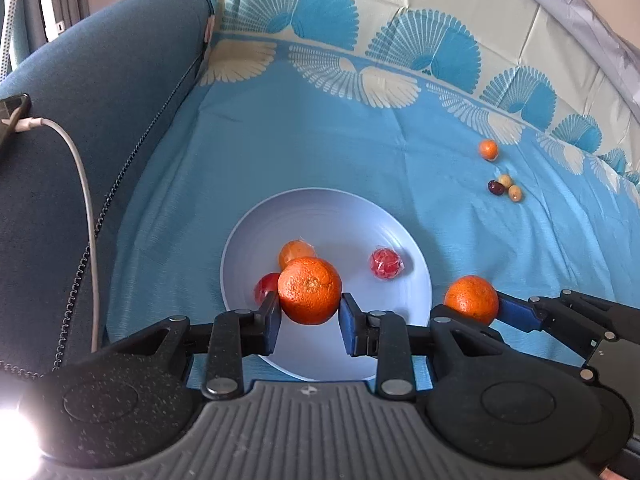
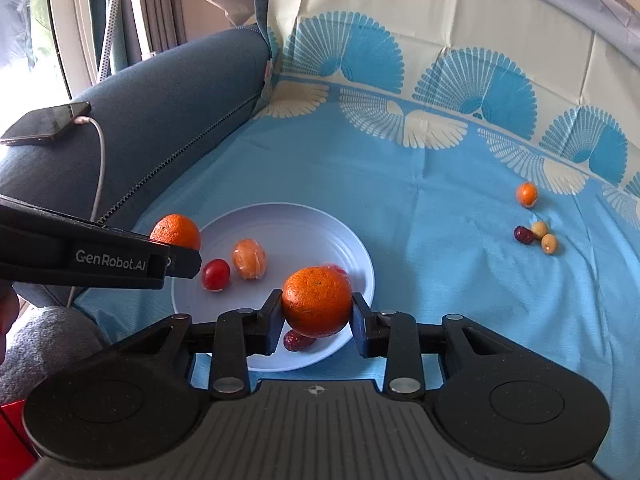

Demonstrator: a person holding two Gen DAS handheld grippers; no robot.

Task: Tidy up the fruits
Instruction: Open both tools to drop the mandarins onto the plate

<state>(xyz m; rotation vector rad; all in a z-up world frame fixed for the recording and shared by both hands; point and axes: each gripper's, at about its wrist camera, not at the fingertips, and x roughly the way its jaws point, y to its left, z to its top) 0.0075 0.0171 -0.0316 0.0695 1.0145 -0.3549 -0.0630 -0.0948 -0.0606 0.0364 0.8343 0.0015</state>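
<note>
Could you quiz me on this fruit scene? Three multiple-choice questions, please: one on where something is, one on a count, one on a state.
1. Where does the phone lie?
A. on the blue couch arm
B. on the plate
C. on the cloth by the small fruits

2. How many oranges are held in fingers?
A. none
B. one
C. two

3. The orange-coloured fruit on the plate is:
A. sliced
B. wrapped in clear film
C. in a bowl

Answers:
1 A, it rests on the couch arm with a cable plugged in.
2 C, the left gripper and the right gripper each clamp an orange.
3 B, shiny film covers the wrapped fruit.
</note>
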